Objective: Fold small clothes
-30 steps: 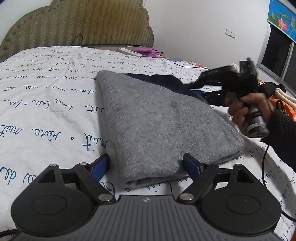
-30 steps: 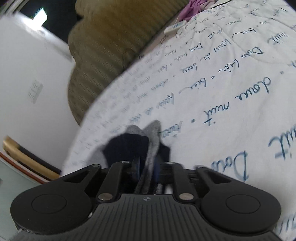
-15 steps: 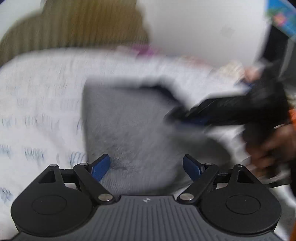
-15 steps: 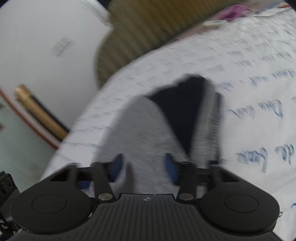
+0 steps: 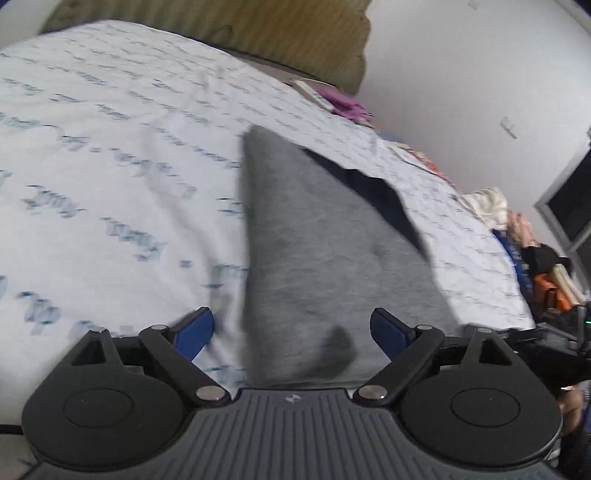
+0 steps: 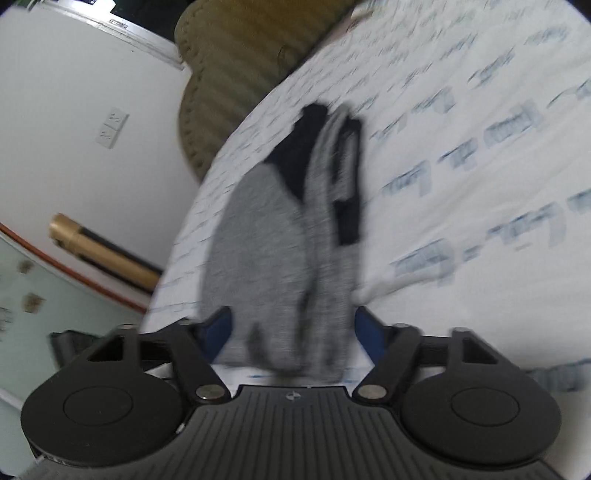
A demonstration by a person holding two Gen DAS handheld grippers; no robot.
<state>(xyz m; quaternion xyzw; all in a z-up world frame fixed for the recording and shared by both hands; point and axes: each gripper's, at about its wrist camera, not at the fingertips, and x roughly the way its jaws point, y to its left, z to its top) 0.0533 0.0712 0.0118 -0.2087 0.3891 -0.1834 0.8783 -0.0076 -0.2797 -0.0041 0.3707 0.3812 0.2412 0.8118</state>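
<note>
A folded grey garment [image 5: 325, 251] with a dark navy part [image 5: 384, 199] along its far side lies on the white bedsheet [image 5: 110, 184]. My left gripper [image 5: 291, 328] is open, its blue-padded fingers spread over the garment's near end. In the right wrist view the same grey garment [image 6: 280, 251] with its dark part [image 6: 299, 155] stretches away between the fingers. My right gripper [image 6: 293, 328] is open around its near end, and part of it shows in the left wrist view [image 5: 546, 332] at the right edge.
A tan padded headboard [image 5: 258, 33] stands at the far end of the bed. A remote and purple cloth [image 5: 343, 103] lie near it. A pile of clothes [image 5: 517, 225] sits at the right edge. A wall with a switch [image 6: 110, 127] is on the left.
My right gripper has let go of the garment and opened, then swung round to its end. My left gripper has moved forward over the garment and tilted.
</note>
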